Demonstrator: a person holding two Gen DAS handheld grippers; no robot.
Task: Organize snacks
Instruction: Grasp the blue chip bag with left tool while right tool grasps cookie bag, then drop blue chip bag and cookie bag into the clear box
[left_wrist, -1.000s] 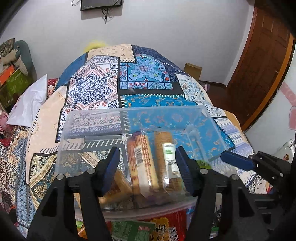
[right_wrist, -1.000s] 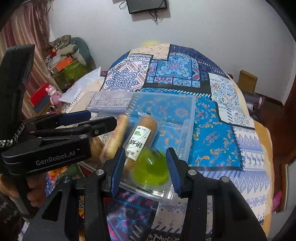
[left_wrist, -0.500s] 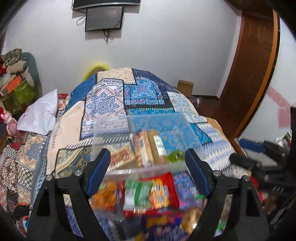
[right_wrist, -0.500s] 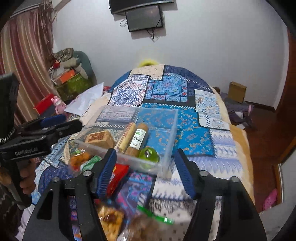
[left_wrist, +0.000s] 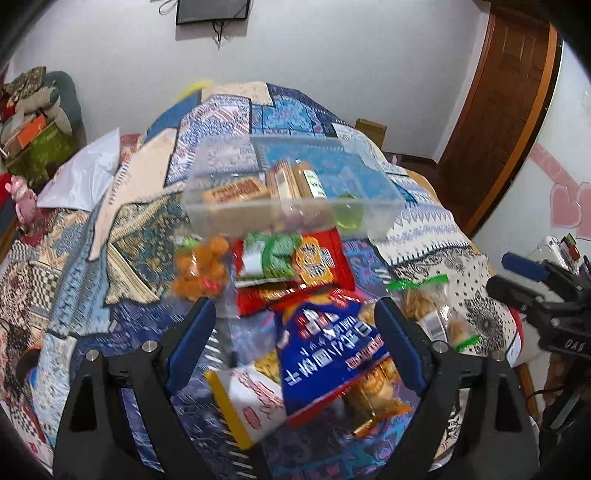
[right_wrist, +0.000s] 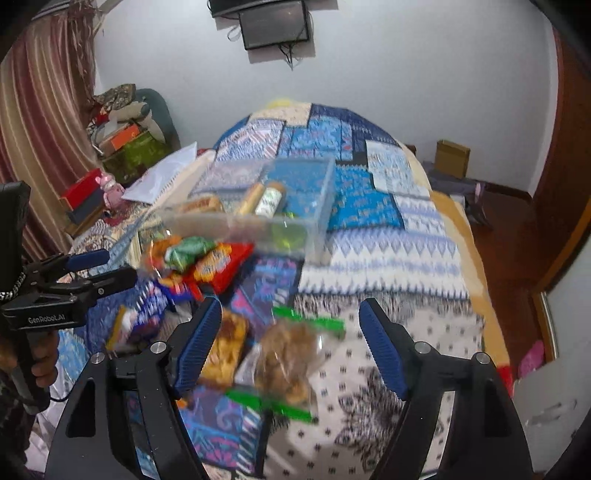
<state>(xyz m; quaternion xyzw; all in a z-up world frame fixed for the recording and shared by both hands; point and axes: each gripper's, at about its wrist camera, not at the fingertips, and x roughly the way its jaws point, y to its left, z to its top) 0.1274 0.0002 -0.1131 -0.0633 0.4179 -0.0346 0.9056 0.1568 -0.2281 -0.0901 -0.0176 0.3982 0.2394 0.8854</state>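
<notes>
A clear plastic bin (left_wrist: 373, 218) (right_wrist: 317, 218) stands on the patterned bedspread and holds biscuit rolls (left_wrist: 291, 184), a brown cake pack (left_wrist: 236, 192) and a green jelly cup (left_wrist: 347, 219). In front of it lie loose snacks: a red packet (left_wrist: 321, 258), an orange ball bag (left_wrist: 199, 269), a blue bag (left_wrist: 332, 343), and a clear bag with green seals (right_wrist: 291, 350). My left gripper (left_wrist: 295, 343) is open and empty above the blue bag. My right gripper (right_wrist: 291, 347) is open and empty over the clear bag.
The bed's right edge (right_wrist: 480, 266) drops to a wooden floor with a cardboard box (right_wrist: 452, 158). A white pillow (left_wrist: 85, 173) and piled boxes (right_wrist: 125, 147) lie at the left. A wooden door (left_wrist: 498, 110) stands at the right.
Both grippers have pulled back from the bin toward the near end of the bed. The green jelly cup now sits in the bin. The loose snack pile has come into view.
</notes>
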